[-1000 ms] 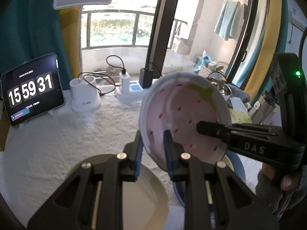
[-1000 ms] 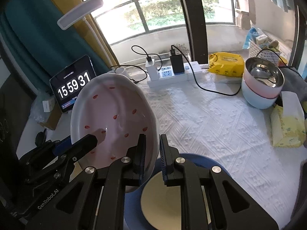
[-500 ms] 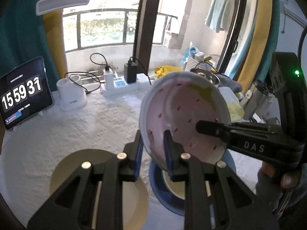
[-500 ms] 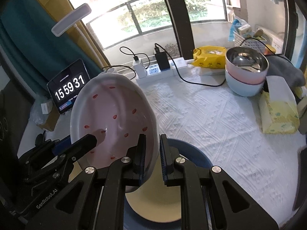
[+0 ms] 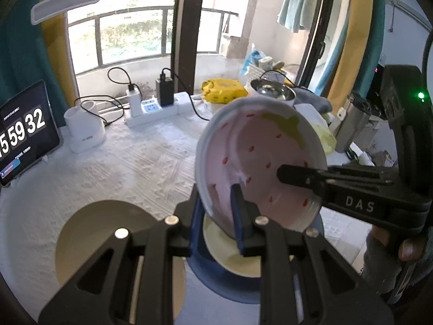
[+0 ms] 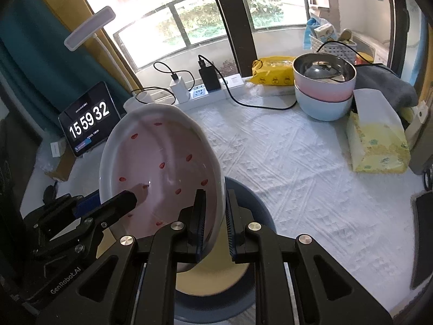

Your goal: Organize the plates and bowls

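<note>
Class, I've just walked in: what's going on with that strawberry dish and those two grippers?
A person holds the pink strawberry plate tilted on edge with both grippers: the left gripper clamps one side of its rim, the right gripper the opposite side. It hangs above a blue plate with a cream plate stacked on it. A tan plate lies beside them, and stacked bowls stand behind.

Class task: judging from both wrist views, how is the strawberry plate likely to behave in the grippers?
The strawberry plate looks glazed, so probably slippery. It keeps its shape, pinched at the rim by the left gripper and right gripper, so likely stiff. Probably breakable if dropped.
</note>
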The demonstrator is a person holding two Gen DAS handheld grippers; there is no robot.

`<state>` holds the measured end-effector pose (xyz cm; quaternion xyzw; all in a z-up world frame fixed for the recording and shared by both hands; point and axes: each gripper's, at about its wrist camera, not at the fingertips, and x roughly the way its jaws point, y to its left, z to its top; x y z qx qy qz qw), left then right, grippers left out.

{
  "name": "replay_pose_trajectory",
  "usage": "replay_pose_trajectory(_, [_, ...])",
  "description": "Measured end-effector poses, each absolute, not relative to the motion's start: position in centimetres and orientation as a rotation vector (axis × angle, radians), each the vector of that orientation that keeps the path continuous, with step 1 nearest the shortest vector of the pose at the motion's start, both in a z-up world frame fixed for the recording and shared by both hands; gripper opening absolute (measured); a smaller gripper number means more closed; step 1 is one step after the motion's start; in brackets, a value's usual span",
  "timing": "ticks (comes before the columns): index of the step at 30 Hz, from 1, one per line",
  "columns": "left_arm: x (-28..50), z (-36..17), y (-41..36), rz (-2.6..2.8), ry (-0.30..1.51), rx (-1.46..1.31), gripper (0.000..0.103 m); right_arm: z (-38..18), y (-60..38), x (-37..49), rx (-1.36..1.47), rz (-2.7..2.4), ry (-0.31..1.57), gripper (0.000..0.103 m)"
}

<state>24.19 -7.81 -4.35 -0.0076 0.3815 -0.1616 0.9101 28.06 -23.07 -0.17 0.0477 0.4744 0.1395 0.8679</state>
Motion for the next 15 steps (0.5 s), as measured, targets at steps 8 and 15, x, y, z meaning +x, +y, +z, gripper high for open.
replay_pose_trajectory(8, [23.7,-4.8,-8.4,-0.346,0.798,-0.007,0.021,-0.6,-24.0,27.4,0.113,0.288,0.996,0.016])
replay_pose_trajectory(15, [23.1,-5.5,-8.7,-0.362,0.815,-0.008,0.021,-1.1,-24.6,26.9,0.115,0.285,1.006,0.016])
